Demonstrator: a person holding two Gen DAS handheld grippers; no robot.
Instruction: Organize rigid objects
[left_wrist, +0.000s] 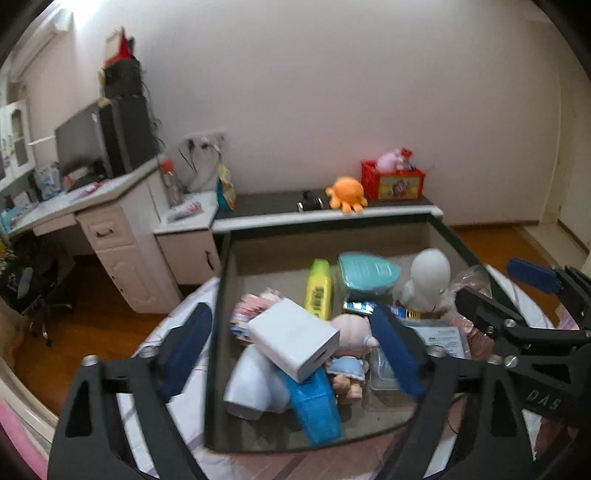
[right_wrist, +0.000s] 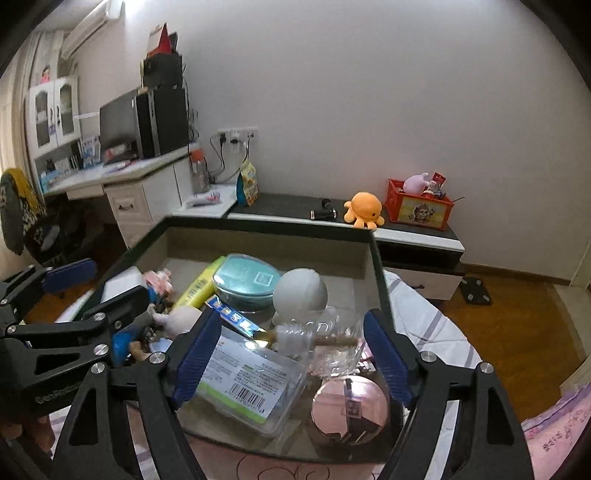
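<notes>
A dark-rimmed storage box (left_wrist: 221, 280) (right_wrist: 378, 273) sits on a bed and holds several items. In the left wrist view I see a white rectangular charger (left_wrist: 293, 338), a blue case (left_wrist: 317, 406), a small doll (left_wrist: 351, 339), a yellow tube (left_wrist: 318, 288), a teal-lidded container (left_wrist: 367, 273) and a white round-headed figure (left_wrist: 428, 277). In the right wrist view I see a clear plastic package with a barcode label (right_wrist: 247, 384), a pink round compact (right_wrist: 349, 408) and a clear bottle (right_wrist: 317, 332). My left gripper (left_wrist: 291, 354) is open above the charger. My right gripper (right_wrist: 291, 354) is open above the package and compact.
A low dark-topped cabinet (right_wrist: 295, 206) behind the box carries an orange octopus plush (right_wrist: 364, 208) and a red crate (right_wrist: 417, 206). A white desk (right_wrist: 140, 184) with a monitor stands to the left. Wooden floor (right_wrist: 498, 321) lies to the right.
</notes>
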